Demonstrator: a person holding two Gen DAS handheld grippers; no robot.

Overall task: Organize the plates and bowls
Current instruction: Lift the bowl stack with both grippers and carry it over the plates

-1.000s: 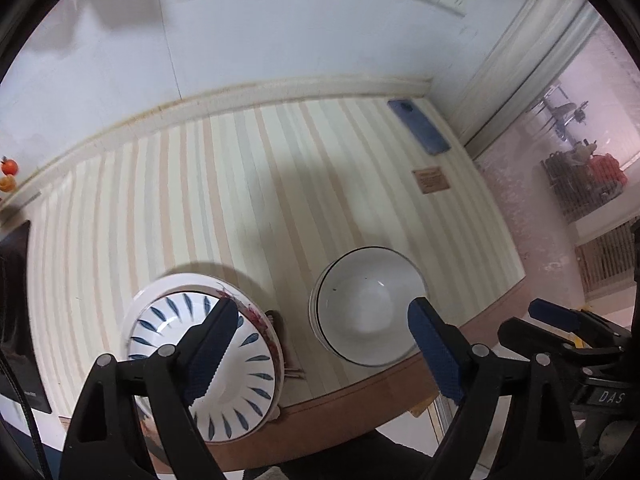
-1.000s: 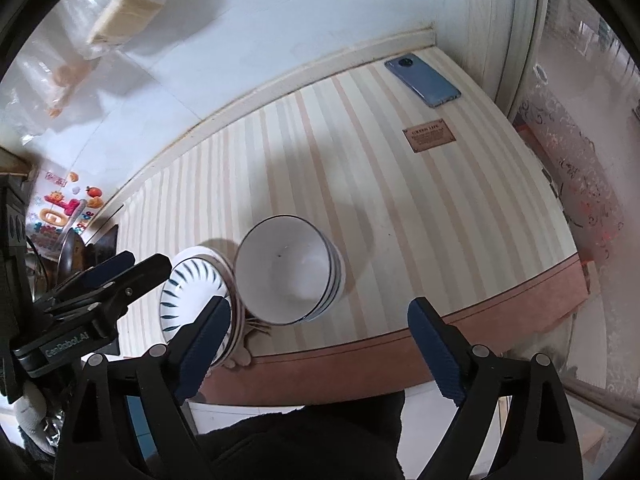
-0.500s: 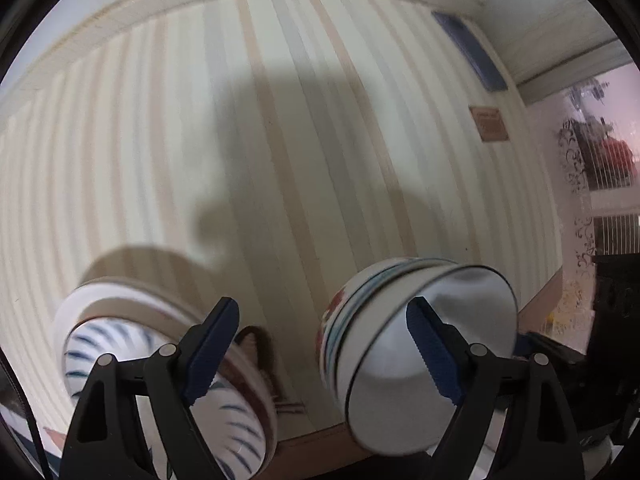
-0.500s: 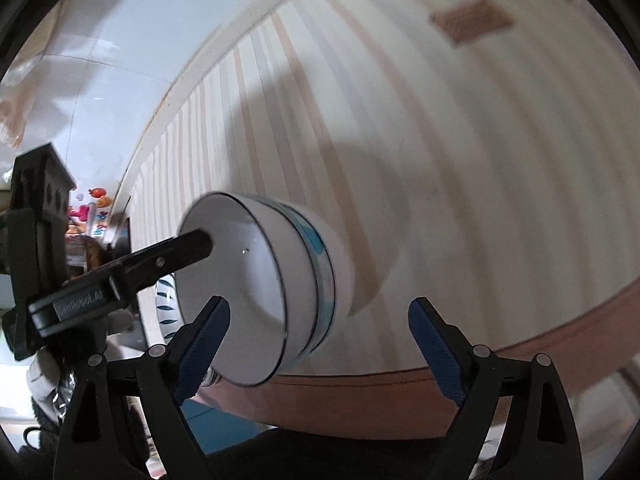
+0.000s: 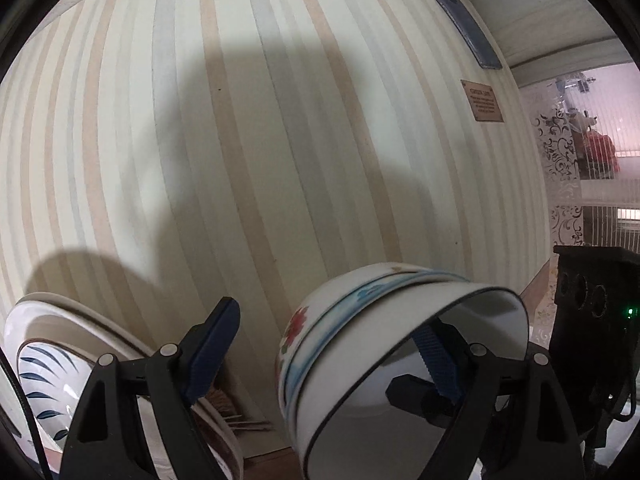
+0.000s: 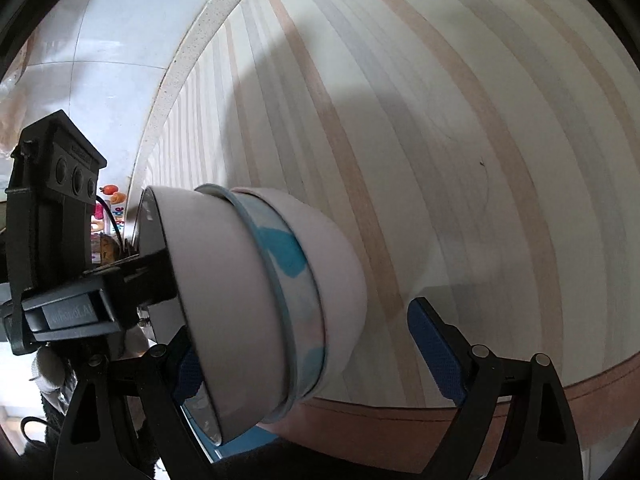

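Observation:
A stack of nested white bowls [image 5: 384, 344] with a black-rimmed bowl on top and blue and red patterned ones beneath stands near the table's front edge; it also shows in the right wrist view [image 6: 256, 292]. My left gripper [image 5: 324, 348] is open, its right finger inside the top bowl and its left finger outside the stack. My right gripper [image 6: 316, 352] is open, its left finger partly hidden behind the stack. A blue-leaf bowl sits on stacked plates [image 5: 44, 364] at the lower left.
The striped tablecloth [image 5: 280, 140] covers the table. A blue phone [image 5: 468, 28] and a small brown card [image 5: 484, 100] lie at the far right. The brown table edge [image 6: 520, 400] runs along the front. A wall stands behind.
Both grippers have come down close to the bowl stack. My left gripper's right finger has gone inside the top bowl, and my right gripper now straddles the stack.

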